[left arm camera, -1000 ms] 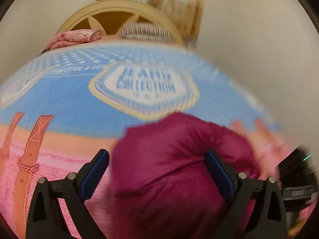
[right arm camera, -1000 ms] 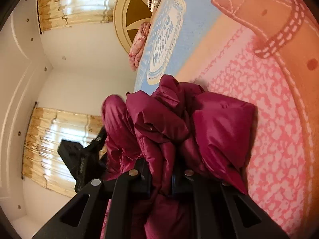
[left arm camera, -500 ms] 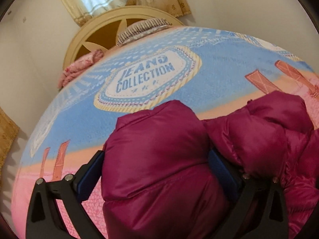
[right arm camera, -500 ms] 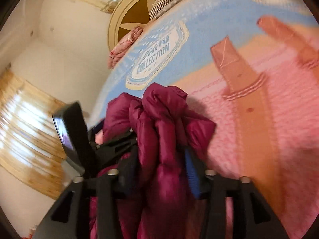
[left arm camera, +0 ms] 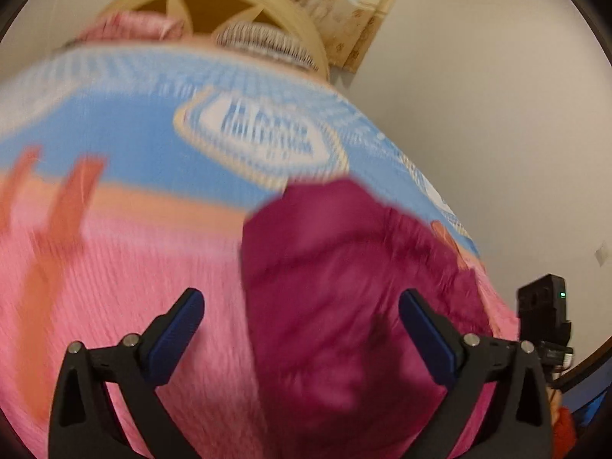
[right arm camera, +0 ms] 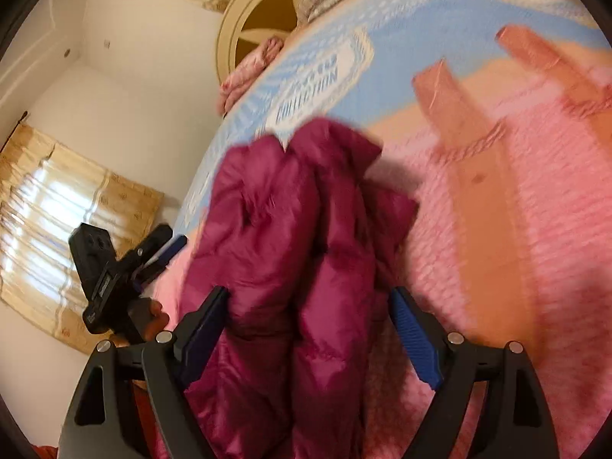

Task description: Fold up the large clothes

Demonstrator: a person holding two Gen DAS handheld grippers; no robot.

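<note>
Both the left hand-held gripper (left arm camera: 302,329) and the right hand-held gripper (right arm camera: 310,329) gape wide, gripping nothing, over a bunched maroon jacket (right arm camera: 290,237) on the bed (right arm camera: 535,229), with pillows (left arm camera: 264,38) against the headboard (left arm camera: 206,0) beyond.

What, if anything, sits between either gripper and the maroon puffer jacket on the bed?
Nothing visible. The jacket bulges between the open right gripper; the open left gripper also straddles it above the bedspread.

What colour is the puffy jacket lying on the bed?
Deep magenta, a plain wine-red; the puffy jacket shows best in the right wrist view.
</note>
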